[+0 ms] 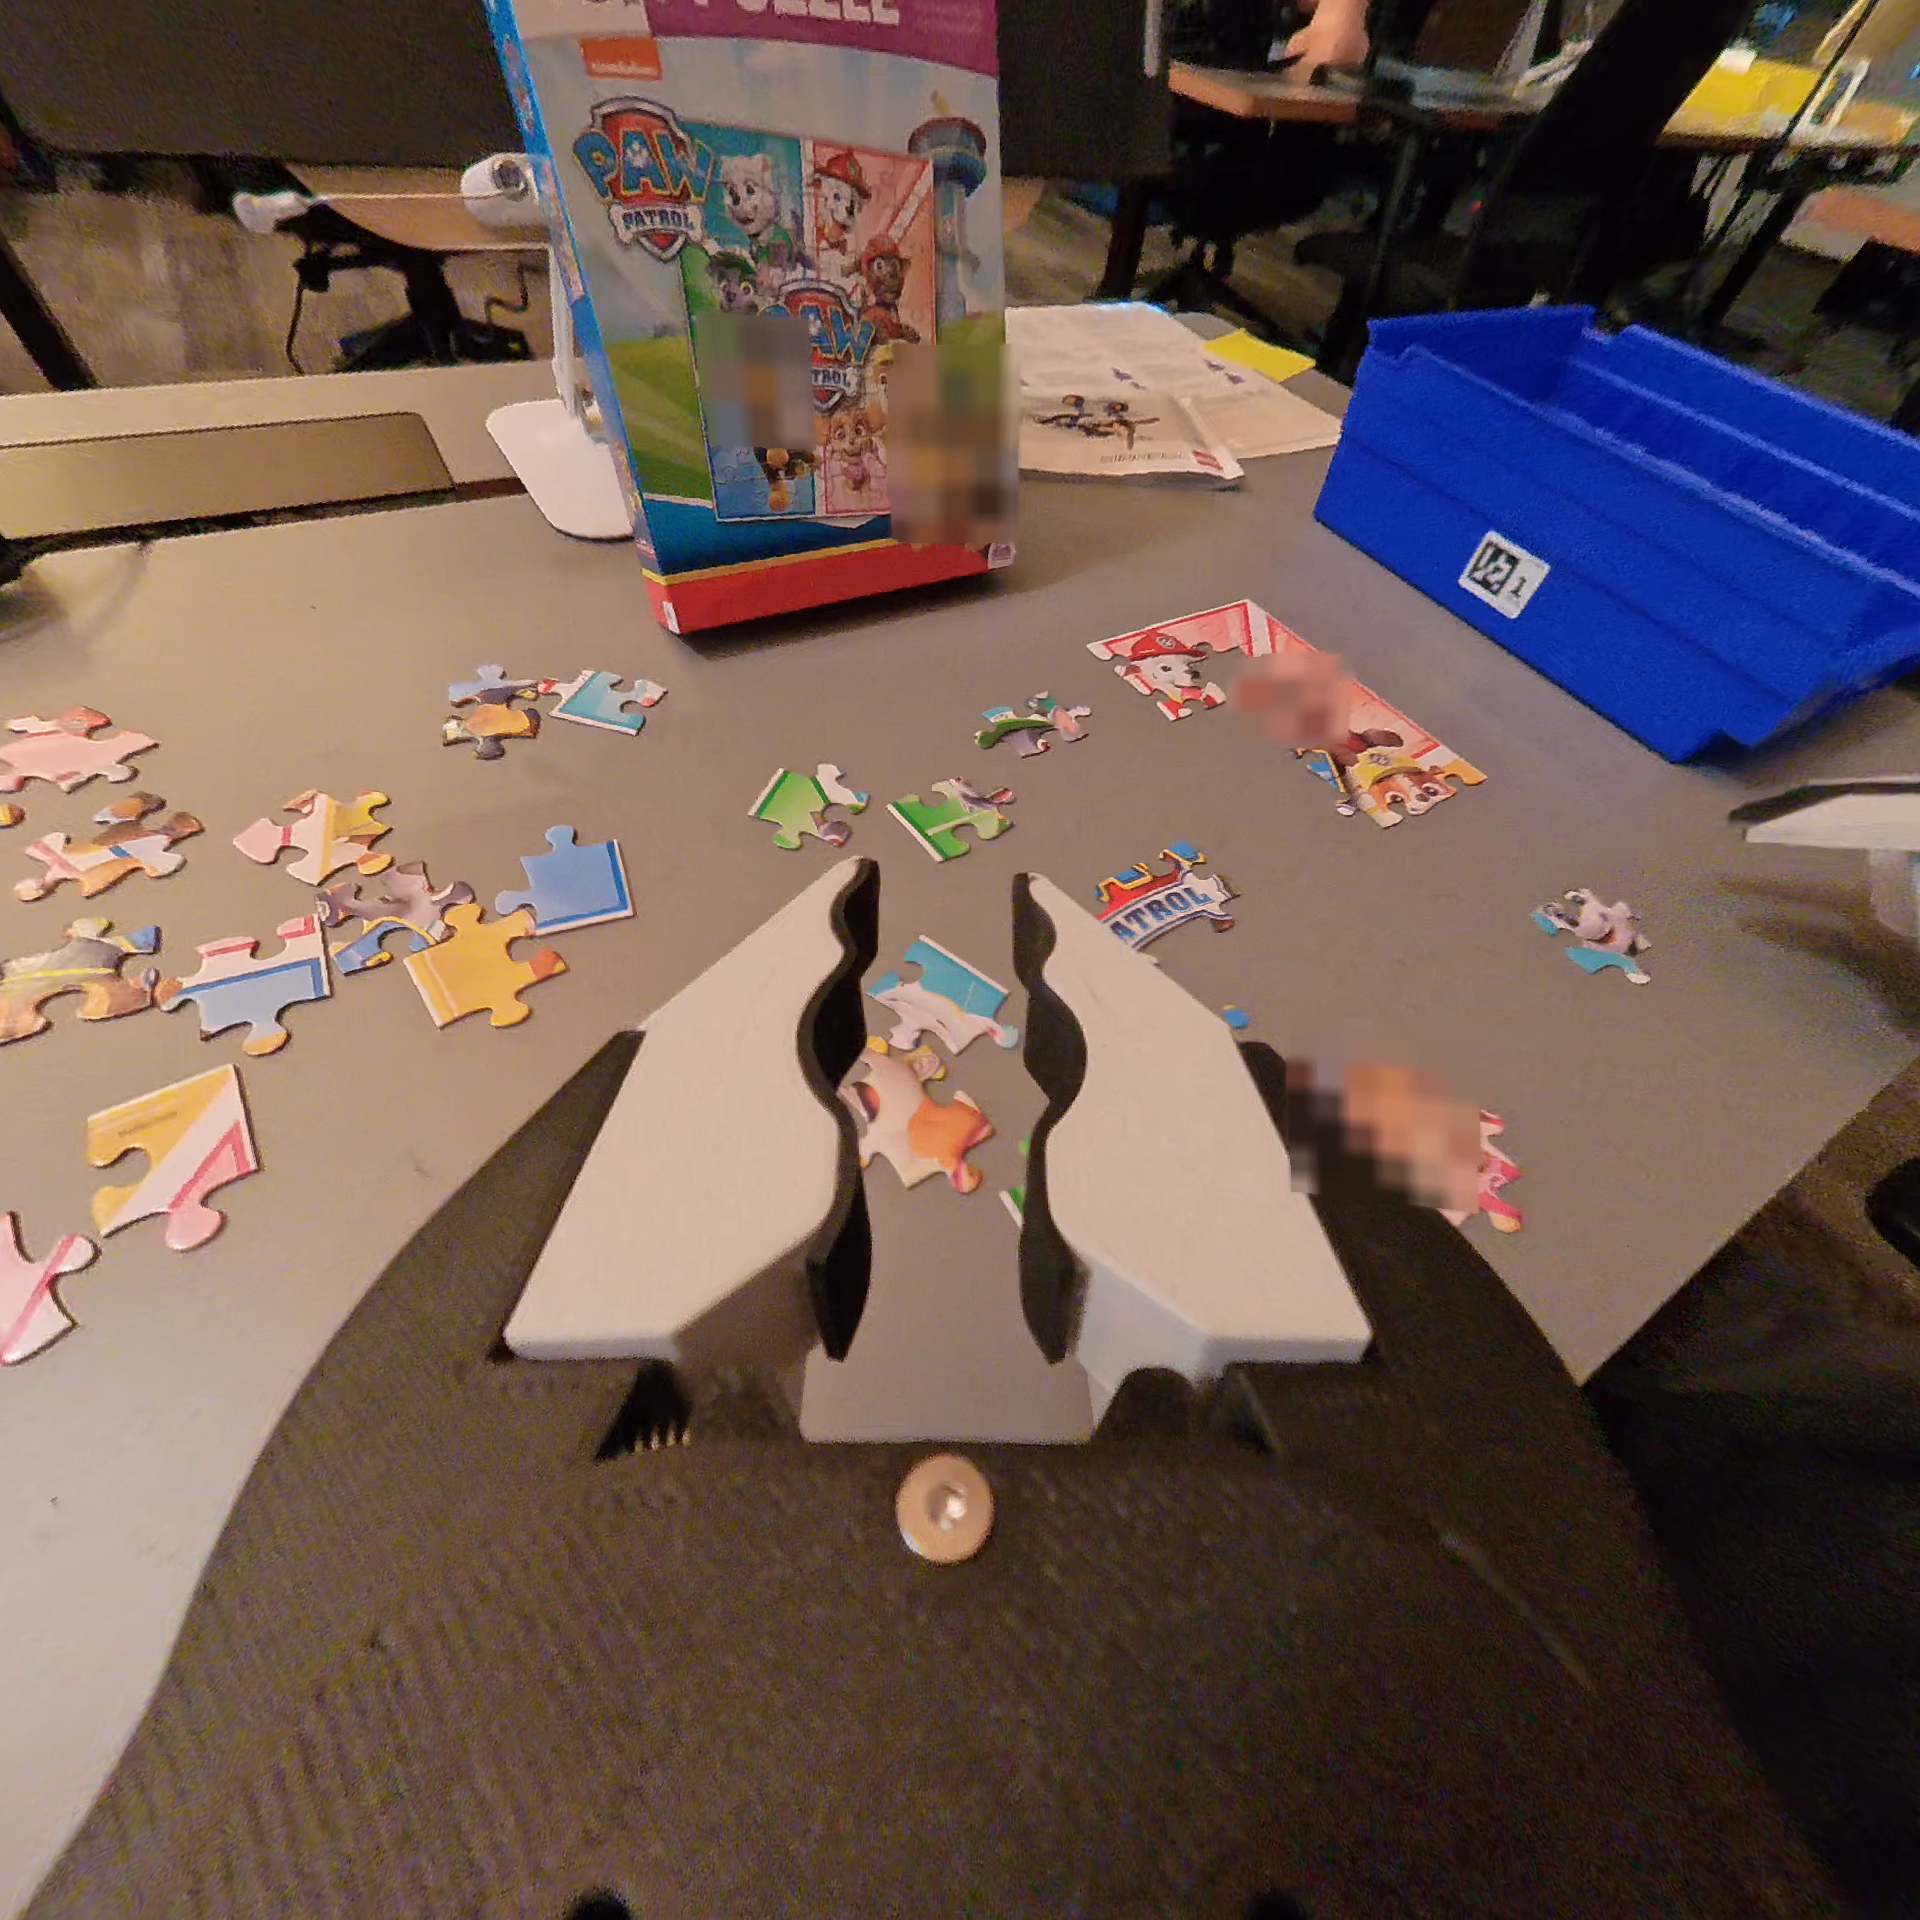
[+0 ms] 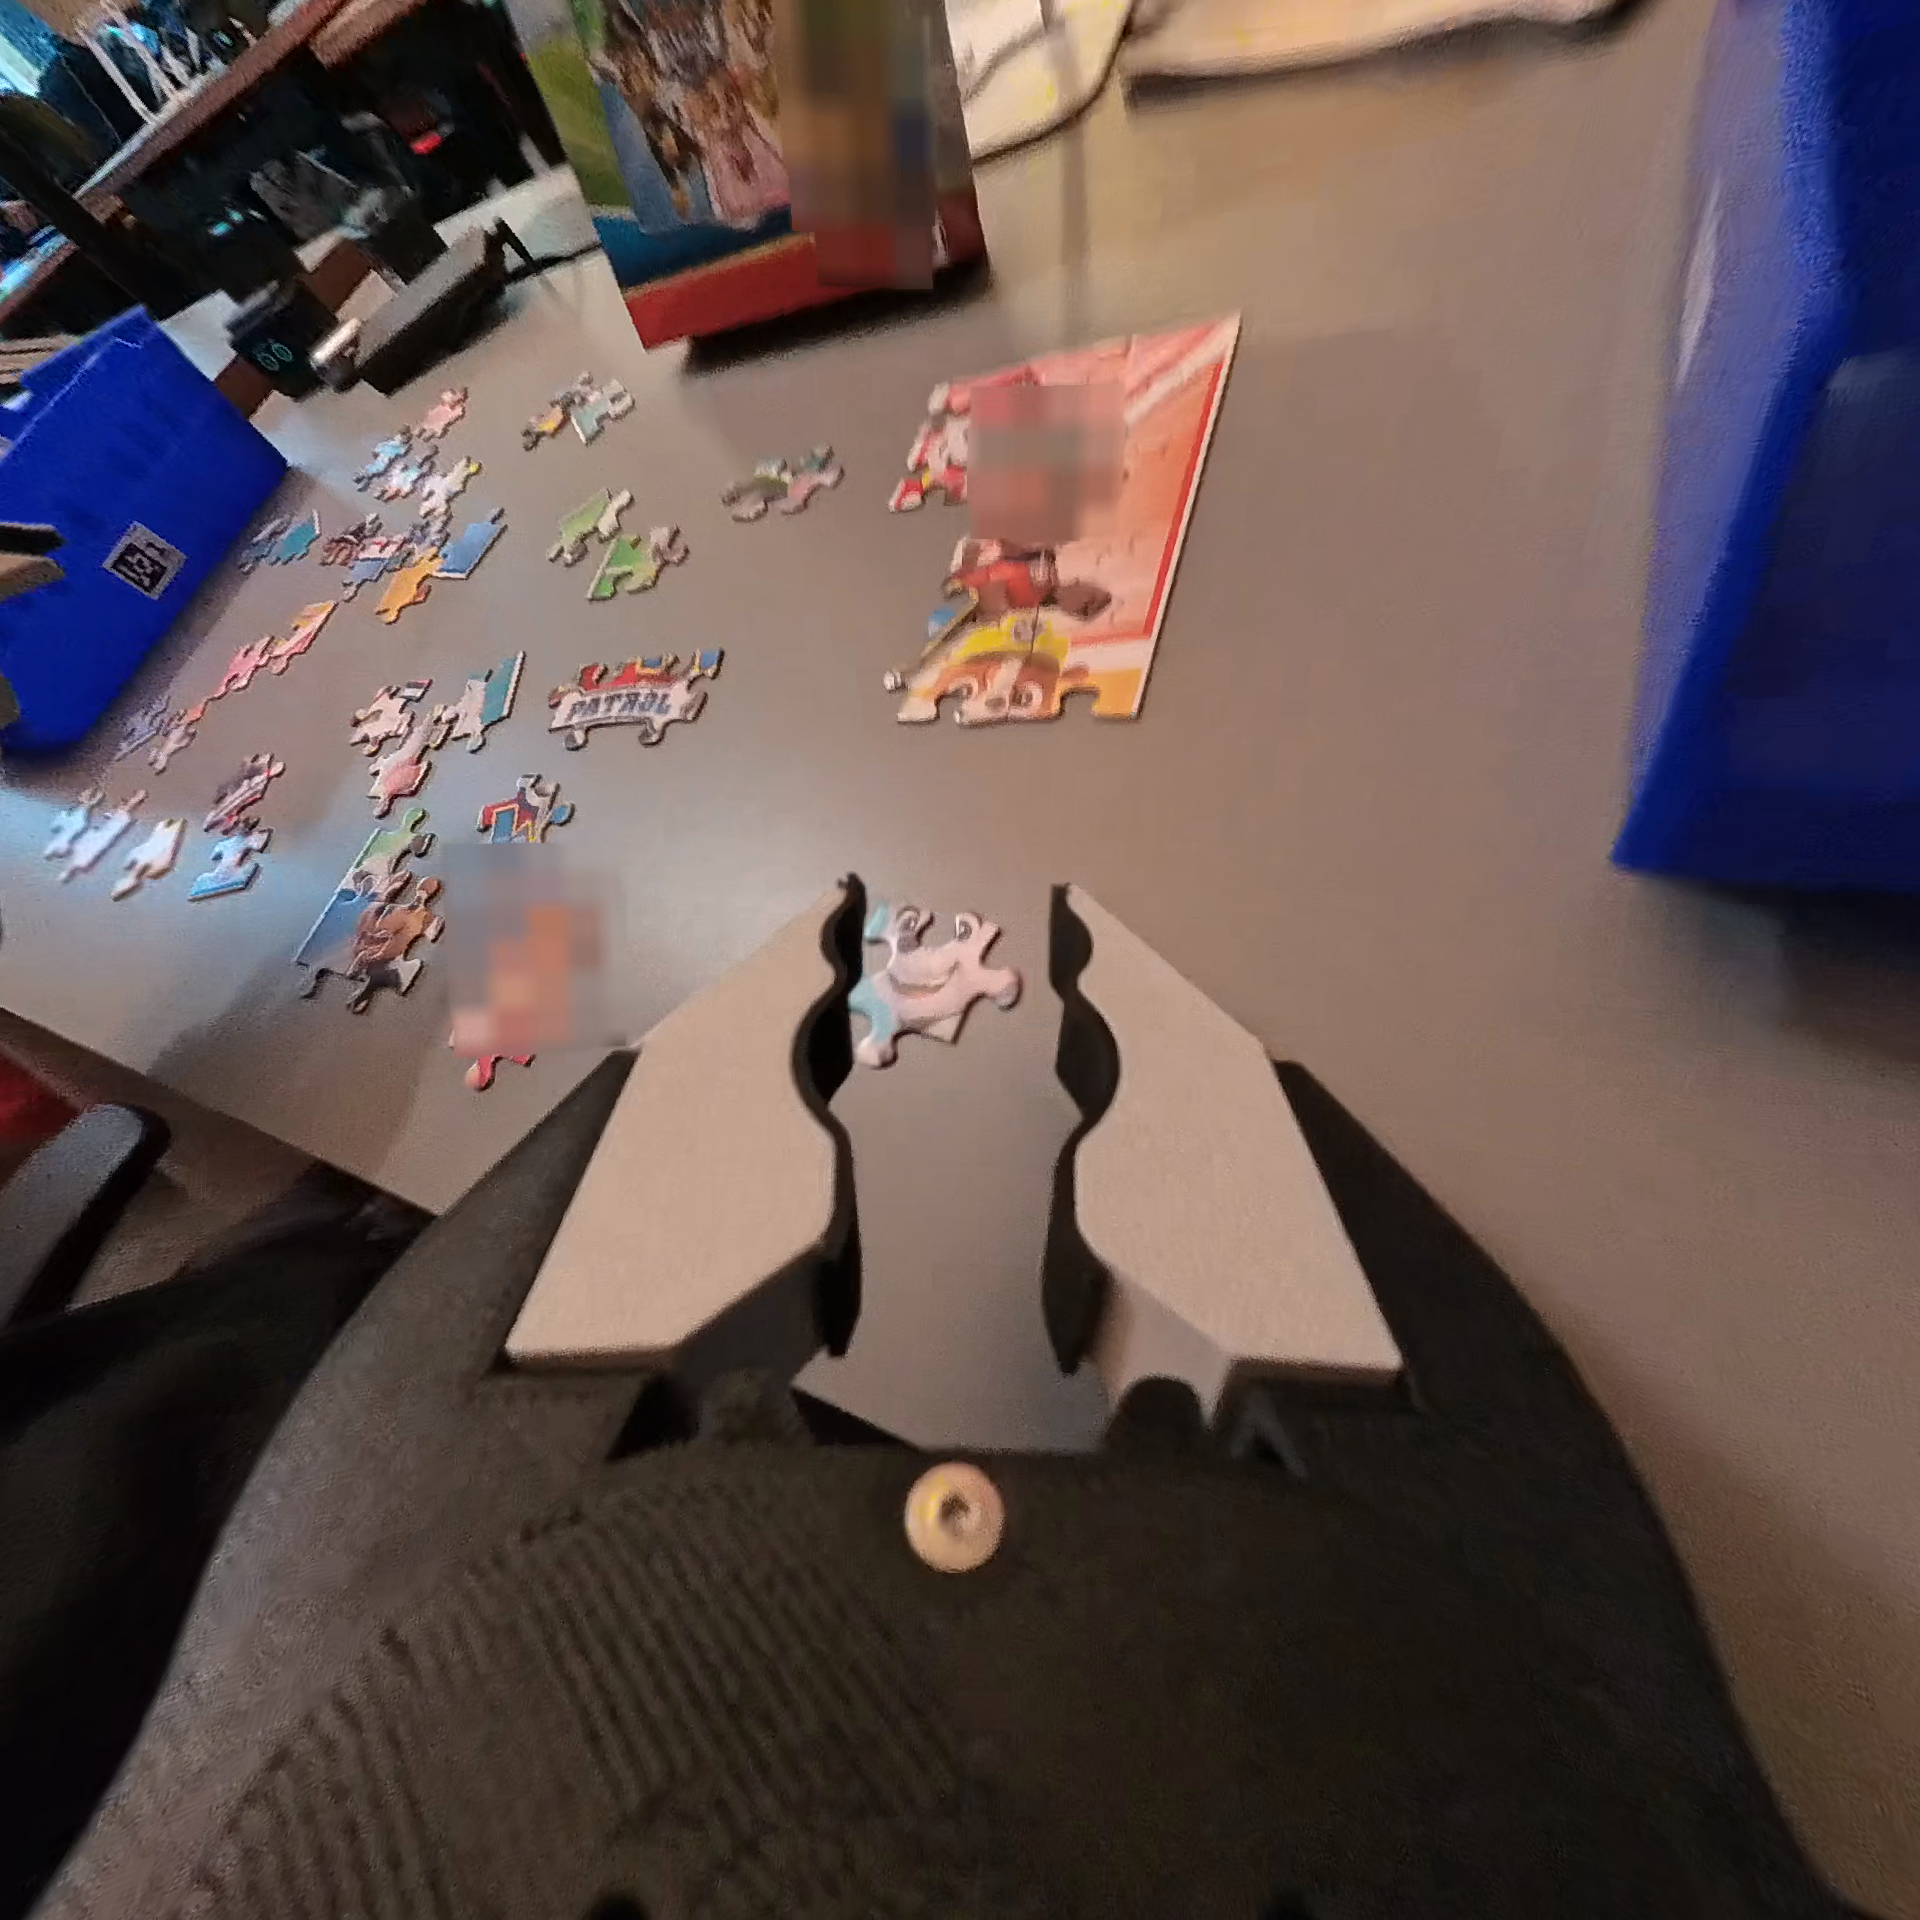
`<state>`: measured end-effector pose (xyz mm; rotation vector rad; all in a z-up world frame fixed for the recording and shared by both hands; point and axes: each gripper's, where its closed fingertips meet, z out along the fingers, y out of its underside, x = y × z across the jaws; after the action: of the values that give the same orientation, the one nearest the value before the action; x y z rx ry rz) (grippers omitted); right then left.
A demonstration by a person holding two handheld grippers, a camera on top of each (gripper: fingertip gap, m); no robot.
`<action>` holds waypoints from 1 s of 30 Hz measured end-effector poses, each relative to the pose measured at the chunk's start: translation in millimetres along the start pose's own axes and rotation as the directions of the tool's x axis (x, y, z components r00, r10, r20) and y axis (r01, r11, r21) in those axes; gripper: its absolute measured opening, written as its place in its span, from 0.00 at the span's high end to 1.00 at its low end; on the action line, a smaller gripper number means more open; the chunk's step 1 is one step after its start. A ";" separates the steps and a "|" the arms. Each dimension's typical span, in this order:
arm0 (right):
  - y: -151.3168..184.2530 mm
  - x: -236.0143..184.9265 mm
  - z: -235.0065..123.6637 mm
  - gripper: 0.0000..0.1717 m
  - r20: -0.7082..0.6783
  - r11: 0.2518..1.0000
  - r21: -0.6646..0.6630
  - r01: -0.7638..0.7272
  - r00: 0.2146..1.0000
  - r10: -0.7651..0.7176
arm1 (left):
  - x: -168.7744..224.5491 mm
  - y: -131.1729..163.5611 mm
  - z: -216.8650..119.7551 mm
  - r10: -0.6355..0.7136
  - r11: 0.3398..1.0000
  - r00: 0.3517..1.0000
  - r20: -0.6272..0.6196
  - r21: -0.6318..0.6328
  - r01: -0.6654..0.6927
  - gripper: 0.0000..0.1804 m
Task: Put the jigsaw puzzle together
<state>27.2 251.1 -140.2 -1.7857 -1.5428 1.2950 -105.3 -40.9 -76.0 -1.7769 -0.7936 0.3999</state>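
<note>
Left wrist view: the left gripper point(image 1: 940, 883) has its jaws spread, gripping nothing, above a teal-and-white puzzle piece point(image 1: 940, 997) lying flat on the grey table point(image 1: 675, 727); only this view shows the paper sheets point(image 1: 1132, 395).

Right wrist view: the right gripper point(image 2: 956, 888) is spread too, a pale puppy puzzle piece point(image 2: 930, 977) lying loose between its fingers, near the left one.
</note>
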 end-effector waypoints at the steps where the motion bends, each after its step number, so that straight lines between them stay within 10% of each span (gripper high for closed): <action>1: -5.4 -1.5 -2.5 0.79 0.001 0.999 0.027 0.043 0.999 -0.043 | 3.0 2.5 -2.4 -0.008 1.000 1.000 -0.010 0.009 0.009 0.87; 13: -12.1 -2.1 -4.4 0.70 -0.114 0.881 0.015 0.472 0.877 -0.468 | 30.9 42.6 -14.2 -0.007 1.000 0.996 -0.090 -0.004 0.006 0.84; 21: -2.0 0.7 8.3 0.71 -0.001 0.920 0.106 0.376 0.926 -0.378 | 67.3 36.7 -6.8 -0.094 0.992 0.939 -0.330 0.050 0.116 0.75; 30: -1.0 -1.6 14.2 0.73 -0.044 0.894 0.059 0.445 0.895 -0.443 | 16.2 58.0 5.9 -0.081 0.996 0.985 -0.154 -0.037 0.077 0.75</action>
<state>14.6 246.5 -145.4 -1.2952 -1.7379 1.0722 -78.9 -36.1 -130.2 -1.7748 -0.7598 0.1946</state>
